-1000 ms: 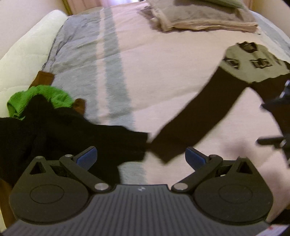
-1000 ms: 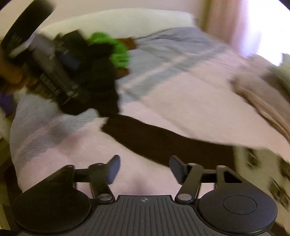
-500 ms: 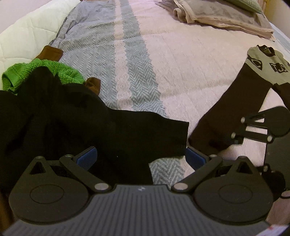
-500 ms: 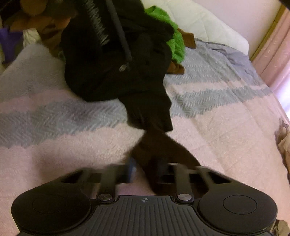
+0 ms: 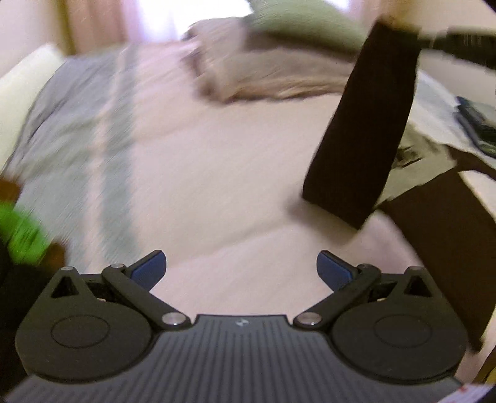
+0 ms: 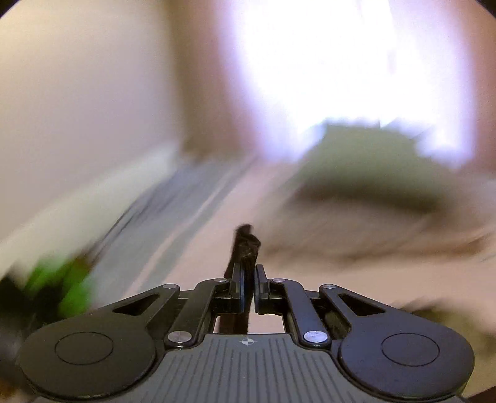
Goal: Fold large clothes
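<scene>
We note the right gripper (image 6: 248, 280) with its jaws pressed together on a pinch of dark brown fabric, a bunched tuft of which sticks up just past the fingertips; this is the dark brown sleeve (image 5: 365, 124) of the garment. In the left wrist view that sleeve hangs lifted off the bed, its top end at the upper right of the frame where a blurred black piece of the other tool reaches in, its lower end draping down to the bedspread (image 5: 217, 173). The rest of the garment, a pale body with dark printed patches (image 5: 409, 161) and a second brown sleeve (image 5: 440, 223), lies on the bed at the right edge. The left gripper (image 5: 241, 269) has its jaws wide apart, blue pads showing, with nothing between them; it hovers above bare pink bedspread, well apart from the sleeve. At the far left we see a bright green knit (image 5: 21, 229) beside dark clothing, partly cut off by the frame. A beige folded blanket (image 5: 272, 77) with a green pillow (image 5: 303, 28) on it lies at the far end of the bed. Both views are motion-blurred, the right wrist view heavily so; details beyond the gripper there we cannot resolve.
</scene>
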Motion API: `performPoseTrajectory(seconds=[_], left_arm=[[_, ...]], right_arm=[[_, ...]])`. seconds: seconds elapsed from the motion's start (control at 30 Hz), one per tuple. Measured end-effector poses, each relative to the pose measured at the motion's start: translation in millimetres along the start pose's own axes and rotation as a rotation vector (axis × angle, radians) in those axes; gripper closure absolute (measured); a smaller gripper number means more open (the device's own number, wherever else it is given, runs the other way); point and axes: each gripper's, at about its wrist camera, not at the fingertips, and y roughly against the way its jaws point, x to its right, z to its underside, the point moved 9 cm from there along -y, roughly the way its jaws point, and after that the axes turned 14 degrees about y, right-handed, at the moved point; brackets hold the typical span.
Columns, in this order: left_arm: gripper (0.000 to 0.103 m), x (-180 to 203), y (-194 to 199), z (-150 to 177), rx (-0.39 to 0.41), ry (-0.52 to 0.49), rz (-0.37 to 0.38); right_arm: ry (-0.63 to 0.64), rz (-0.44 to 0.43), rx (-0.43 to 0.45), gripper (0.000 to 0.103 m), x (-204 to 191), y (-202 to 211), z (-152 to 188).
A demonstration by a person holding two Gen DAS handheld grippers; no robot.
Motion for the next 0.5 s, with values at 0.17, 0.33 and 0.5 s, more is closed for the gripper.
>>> performPoseTrajectory(seconds=[0.17, 0.33, 0.5], left_arm=[[0.001, 112, -31, -19, -0.002, -0.110, 0.067], [0.001, 186, -69, 1, -0.080, -0.124, 0.018], [0.001, 240, -98, 25, -0.157, -0.105, -0.025]], right_arm=[[-0.305, 0.236, -0.149, 0.101, 166, 41, 113], [-0.414, 0.169, -0.273, 0.101, 216, 26, 211], [-0.491, 0.094, -0.322, 0.101, 259, 34, 251]])
